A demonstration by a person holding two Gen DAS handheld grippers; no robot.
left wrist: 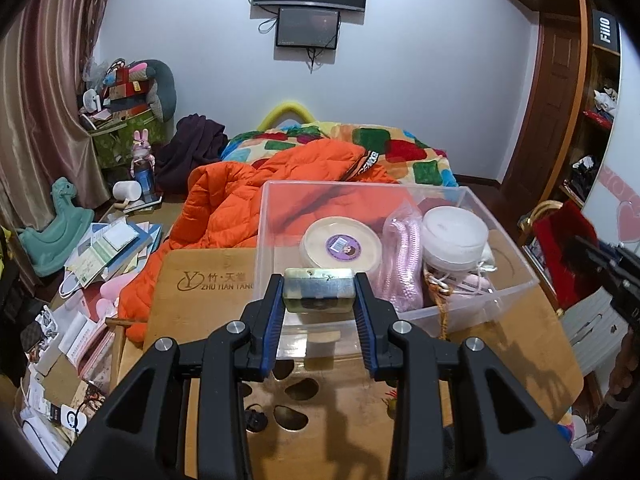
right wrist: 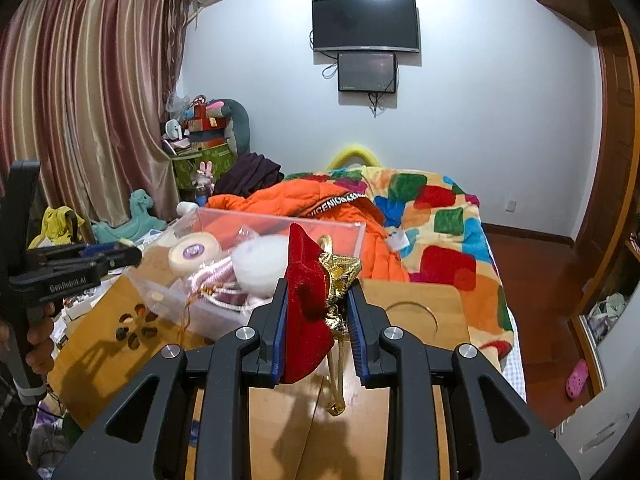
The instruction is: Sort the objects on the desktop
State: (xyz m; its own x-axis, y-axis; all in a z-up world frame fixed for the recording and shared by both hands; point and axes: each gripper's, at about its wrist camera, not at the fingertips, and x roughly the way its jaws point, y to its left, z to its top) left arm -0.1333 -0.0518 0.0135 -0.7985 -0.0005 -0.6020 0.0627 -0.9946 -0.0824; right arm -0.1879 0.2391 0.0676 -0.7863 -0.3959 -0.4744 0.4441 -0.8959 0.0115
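Observation:
My left gripper (left wrist: 319,294) is shut on a small greenish-grey rectangular block (left wrist: 319,290), held above the bamboo tray table (left wrist: 192,304) just in front of the clear plastic bin (left wrist: 512,286). Inside the bin lie a round cream tin (left wrist: 340,245), a pink rope bundle (left wrist: 400,256) and a white round container (left wrist: 454,236). My right gripper (right wrist: 318,316) is shut on a red velvet pouch with gold trim (right wrist: 308,280); a gold tassel (right wrist: 337,376) hangs below it over the table (right wrist: 416,308). The bin (right wrist: 192,304) lies ahead and to the left. The left gripper (right wrist: 80,262) shows at the left edge.
Behind the table is a bed with an orange jacket (left wrist: 240,200) and a colourful blanket (left wrist: 400,148). Papers and boxes (left wrist: 112,248) pile up at the left. A hand (right wrist: 38,336) grips the left tool's handle. Cut-out holes (left wrist: 296,392) mark the table near me.

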